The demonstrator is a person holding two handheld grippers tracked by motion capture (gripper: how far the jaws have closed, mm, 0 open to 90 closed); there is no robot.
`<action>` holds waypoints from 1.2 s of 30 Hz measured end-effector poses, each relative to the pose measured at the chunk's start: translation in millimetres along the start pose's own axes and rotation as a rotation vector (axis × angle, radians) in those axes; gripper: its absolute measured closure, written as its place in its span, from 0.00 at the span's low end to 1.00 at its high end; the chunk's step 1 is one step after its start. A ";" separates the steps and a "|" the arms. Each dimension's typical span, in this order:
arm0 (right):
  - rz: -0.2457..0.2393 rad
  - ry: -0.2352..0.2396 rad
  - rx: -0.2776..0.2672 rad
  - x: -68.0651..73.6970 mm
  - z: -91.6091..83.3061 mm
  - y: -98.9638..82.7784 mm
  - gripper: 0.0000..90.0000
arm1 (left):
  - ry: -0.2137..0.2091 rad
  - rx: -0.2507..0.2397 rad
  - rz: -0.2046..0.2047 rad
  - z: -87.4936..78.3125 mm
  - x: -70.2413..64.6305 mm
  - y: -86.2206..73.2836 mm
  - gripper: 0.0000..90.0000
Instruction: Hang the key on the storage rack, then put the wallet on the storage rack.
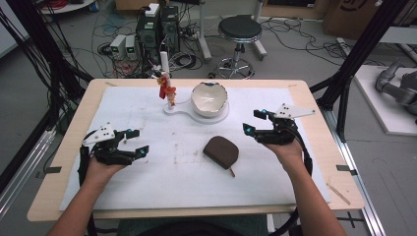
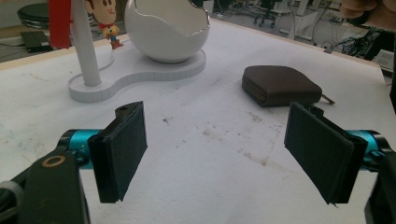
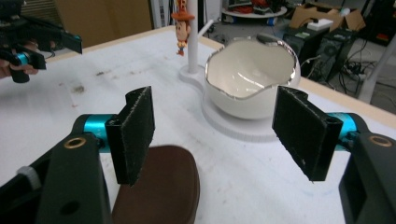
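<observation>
A brown zip pouch [image 1: 222, 151] lies flat near the middle of the white mat [image 1: 147, 187]. Behind it stands a white base [image 1: 216, 118] carrying an eggshell-shaped white bowl [image 1: 209, 98] and a thin post [image 1: 164, 64] with a small cowboy figure [image 1: 170, 93] hanging from it. My left gripper [image 1: 136, 142] hovers open over the mat's left side, nothing between its pads [image 2: 122, 151]. My right gripper [image 1: 255, 122] is open to the right of the pouch, pointing toward the bowl [image 3: 247, 79]; the pouch [image 3: 161, 189] lies below its left pad [image 3: 135, 133].
The wooden table [image 1: 64, 142] ends just beyond the mat on all sides. Past the far edge are a round stool [image 1: 239, 29], computer towers [image 1: 157, 29] and cables on the floor. Black frame posts [image 1: 361, 49] rise at the right.
</observation>
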State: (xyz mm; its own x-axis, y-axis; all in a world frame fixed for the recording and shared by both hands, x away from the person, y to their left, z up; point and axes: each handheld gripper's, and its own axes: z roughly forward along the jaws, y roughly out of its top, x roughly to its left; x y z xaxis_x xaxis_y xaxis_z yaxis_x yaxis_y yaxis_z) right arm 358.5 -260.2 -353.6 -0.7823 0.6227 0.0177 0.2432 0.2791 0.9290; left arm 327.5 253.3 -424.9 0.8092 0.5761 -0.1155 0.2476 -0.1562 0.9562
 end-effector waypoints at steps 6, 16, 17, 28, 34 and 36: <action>0.024 -0.005 0.033 -2.3 -2.1 -15.0 0.30 | 0.001 -0.001 0.000 0.9 2.3 0.5 0.23; 0.085 -0.040 0.067 -1.1 -7.8 -43.2 0.23 | -0.021 -0.005 -0.004 6.3 4.5 2.4 0.23; 0.082 -0.047 0.068 -0.9 -9.1 -45.3 0.23 | -0.023 0.000 0.001 6.4 4.2 2.9 0.23; 0.111 -0.062 0.085 0.6 -19.2 -57.7 0.22 | -0.016 0.006 0.021 6.4 1.4 6.0 0.22; 0.106 -0.055 0.091 5.4 -19.5 -57.1 0.22 | -0.023 0.008 0.023 6.5 0.1 6.3 0.22; 0.101 -0.056 0.093 7.8 -20.4 -57.5 0.22 | -0.028 0.007 0.014 7.5 2.5 5.4 0.22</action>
State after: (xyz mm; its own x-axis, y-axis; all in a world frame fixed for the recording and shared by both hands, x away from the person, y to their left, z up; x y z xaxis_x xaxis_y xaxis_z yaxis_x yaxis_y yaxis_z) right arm 326.7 -286.3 -399.4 -0.7186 0.6900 0.0862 0.3730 0.2779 0.8852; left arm 334.9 247.9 -422.0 0.8271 0.5514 -0.1094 0.2398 -0.1700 0.9558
